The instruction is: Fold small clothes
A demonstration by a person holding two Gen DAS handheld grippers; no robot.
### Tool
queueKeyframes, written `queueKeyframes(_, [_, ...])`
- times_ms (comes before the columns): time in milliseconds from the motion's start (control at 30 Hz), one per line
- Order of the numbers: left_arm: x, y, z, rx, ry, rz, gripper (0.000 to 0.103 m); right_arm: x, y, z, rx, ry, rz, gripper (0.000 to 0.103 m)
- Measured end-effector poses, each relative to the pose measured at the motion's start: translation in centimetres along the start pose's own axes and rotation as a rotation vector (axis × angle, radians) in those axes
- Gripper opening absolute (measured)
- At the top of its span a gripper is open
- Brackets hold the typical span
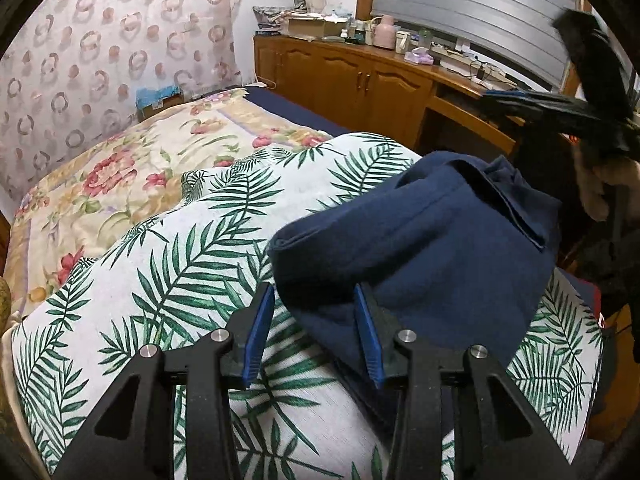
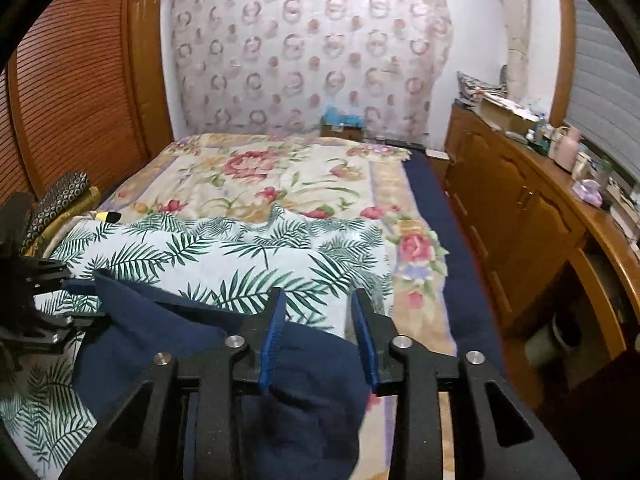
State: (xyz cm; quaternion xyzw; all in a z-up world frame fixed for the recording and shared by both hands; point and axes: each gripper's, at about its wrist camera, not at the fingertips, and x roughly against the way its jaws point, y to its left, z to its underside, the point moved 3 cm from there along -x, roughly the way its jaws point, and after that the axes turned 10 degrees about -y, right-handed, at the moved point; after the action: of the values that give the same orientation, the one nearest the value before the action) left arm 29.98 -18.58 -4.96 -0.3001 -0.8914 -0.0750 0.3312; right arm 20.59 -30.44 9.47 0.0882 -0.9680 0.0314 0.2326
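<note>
Two grippers hang over a bed with their blue-padded jaws parted and nothing pinched between the pads. Left gripper [image 1: 314, 322] points down at the near left corner of a navy garment [image 1: 432, 248]; the cloth's edge runs under the gap, but neither pad presses on it. Right gripper [image 2: 318, 332] hovers over the same garment's right end, its pads likewise clear of the fabric.

That navy garment lies loosely folded, one flap doubled over on top, on a palm-leaf sheet [image 1: 192, 248]. Beyond the palm-leaf sheet spreads a floral blanket [image 2: 280, 176], and past that hangs a circle-patterned curtain [image 2: 304, 52]. To the right of the palm-leaf sheet, across a gap of floor, stands a wooden cabinet [image 2: 516, 216] with small clutter on its top.
</note>
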Motion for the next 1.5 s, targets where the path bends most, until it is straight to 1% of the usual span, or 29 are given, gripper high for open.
queueKeyframes(33, [-0.1,0.2,-0.1,0.009,-0.001,-0.001,0.042,0.8,0.0,0.3,-0.007,-0.003,0.001,0.045])
queueKeyframes(100, [-0.3,0.6,-0.3,0.017,-0.008,-0.006,0.042,2.2,0.3,1.1,-0.025,-0.009,-0.005,0.048])
queueKeyframes(200, [-0.9,1.0,-0.3,0.016,-0.011,-0.017,0.042,3.1,1.5,2.8,-0.041,0.013,-0.043,0.048])
queueKeyframes(300, [-1.7,1.4,-0.1,0.028,0.003,-0.017,0.042,4.1,2.7,4.6,-0.025,0.047,-0.080,0.048])
queueKeyframes(433, [-2.1,1.6,0.1,0.030,0.008,-0.015,0.042,4.4,4.3,6.6,0.002,0.113,-0.126,0.048])
queueKeyframes(567, [-2.4,1.7,0.2,0.033,0.016,-0.011,0.042,4.7,4.9,7.6,0.026,0.151,-0.136,0.048])
queueKeyframes(700, [-2.6,1.8,0.3,0.043,0.021,-0.004,0.042,4.8,4.9,7.5,0.046,0.168,-0.132,0.048])
queueKeyframes(800, [-2.7,1.9,0.3,0.045,0.022,-0.002,0.042,3.8,5.4,6.5,0.067,0.185,-0.129,0.048])
queueKeyframes(867, [-2.6,1.8,0.3,0.044,0.021,-0.003,0.042,3.3,5.6,6.0,0.065,0.175,-0.115,0.048])
queueKeyframes(1000, [-2.6,1.9,0.3,0.044,0.020,-0.002,0.042,4.1,6.0,5.4,0.073,0.139,-0.104,0.048])
queueKeyframes(1167, [-2.6,1.8,0.3,0.045,0.021,-0.003,0.043,4.7,7.3,6.0,0.094,0.134,-0.130,0.048])
queueKeyframes(1300, [-2.7,1.9,0.3,0.045,0.020,-0.002,0.043,4.3,7.8,7.0,0.122,0.161,-0.148,0.048])
queueKeyframes(1400, [-2.7,1.9,0.3,0.044,0.020,-0.002,0.043,3.5,7.1,7.6,0.132,0.190,-0.143,0.047])
queueKeyframes(1433, [-2.7,1.9,0.3,0.045,0.020,-0.002,0.043,3.3,6.7,7.6,0.132,0.191,-0.140,0.043])
queueKeyframes(1467, [-2.7,1.8,0.3,0.045,0.020,-0.002,0.043,3.1,6.4,7.4,0.135,0.193,-0.133,0.029])
queueKeyframes(1500, [-2.7,1.9,0.3,0.044,0.019,-0.002,0.043,3.1,6.0,7.0,0.133,0.188,-0.144,0.014])
